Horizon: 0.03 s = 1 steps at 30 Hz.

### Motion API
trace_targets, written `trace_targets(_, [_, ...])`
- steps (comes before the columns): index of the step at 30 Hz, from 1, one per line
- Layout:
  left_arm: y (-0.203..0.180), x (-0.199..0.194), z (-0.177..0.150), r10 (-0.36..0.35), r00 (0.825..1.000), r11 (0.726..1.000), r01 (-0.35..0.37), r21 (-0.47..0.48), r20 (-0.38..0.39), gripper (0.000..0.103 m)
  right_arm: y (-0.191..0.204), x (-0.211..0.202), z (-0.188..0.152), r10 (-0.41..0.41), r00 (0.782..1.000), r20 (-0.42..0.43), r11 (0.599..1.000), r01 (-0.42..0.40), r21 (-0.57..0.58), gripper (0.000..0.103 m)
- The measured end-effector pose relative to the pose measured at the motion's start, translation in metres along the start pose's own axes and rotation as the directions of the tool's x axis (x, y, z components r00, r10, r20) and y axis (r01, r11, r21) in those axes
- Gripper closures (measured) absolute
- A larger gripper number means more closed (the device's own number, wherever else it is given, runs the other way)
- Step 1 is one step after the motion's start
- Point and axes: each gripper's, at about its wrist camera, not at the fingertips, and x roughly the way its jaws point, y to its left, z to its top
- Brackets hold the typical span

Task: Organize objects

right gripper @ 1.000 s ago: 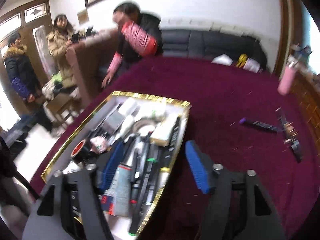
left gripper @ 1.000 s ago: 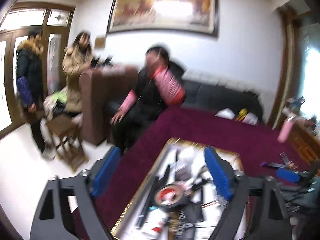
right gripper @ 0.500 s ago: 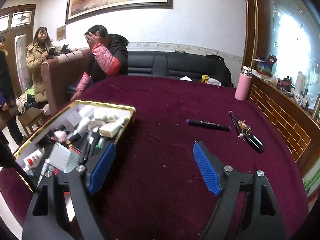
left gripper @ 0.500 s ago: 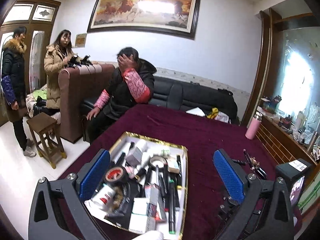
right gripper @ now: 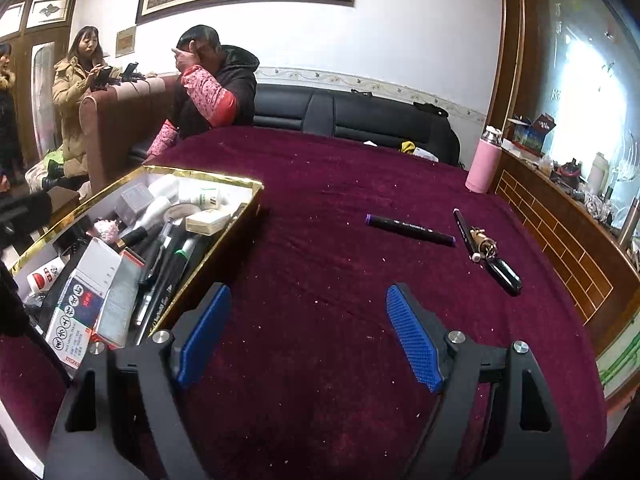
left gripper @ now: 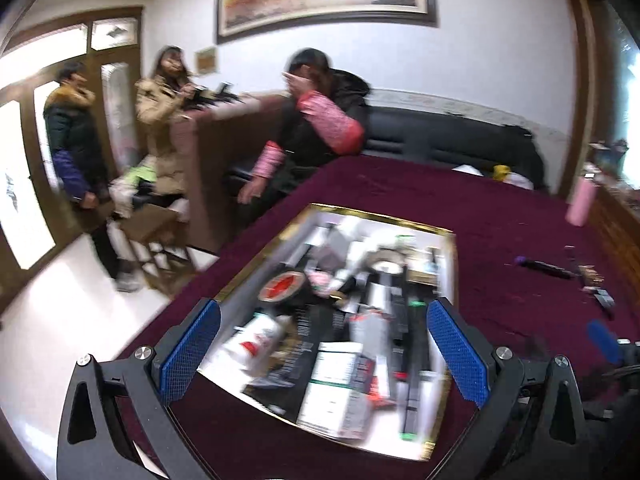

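Note:
A gold-rimmed box (left gripper: 451, 264) full of pens, tubes, small cartons and a red tape roll (left gripper: 282, 285) sits on the maroon table. My left gripper (left gripper: 324, 344) hangs open and empty over the box's near end. In the right wrist view the box (right gripper: 256, 196) is at the left. My right gripper (right gripper: 308, 332) is open and empty above bare cloth. A black marker with purple ends (right gripper: 410, 229), a black pen (right gripper: 464, 228) and a dark clip-like item with a gold part (right gripper: 498, 266) lie on the cloth ahead to the right.
A pink bottle (right gripper: 483, 168) stands at the table's far right edge by a wooden ledge (right gripper: 568, 248). A seated person (right gripper: 212, 88) is at the far side, others stand at the left. A black sofa (right gripper: 360, 116) is behind the table.
The left gripper has swung left and down over the box, its view now blurred. The right gripper has moved forward a little over the cloth. Both stay open.

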Motion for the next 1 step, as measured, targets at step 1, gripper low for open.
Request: trace_targets(1, [0.0013,0.0004,-0.001,0.038,0.999,0.999,-0.038,0.002,0.01,0.001,0.0015,-0.0002,0.0003,0.001,1.0,0.0,1.0,-0.001,-0.004,0.022])
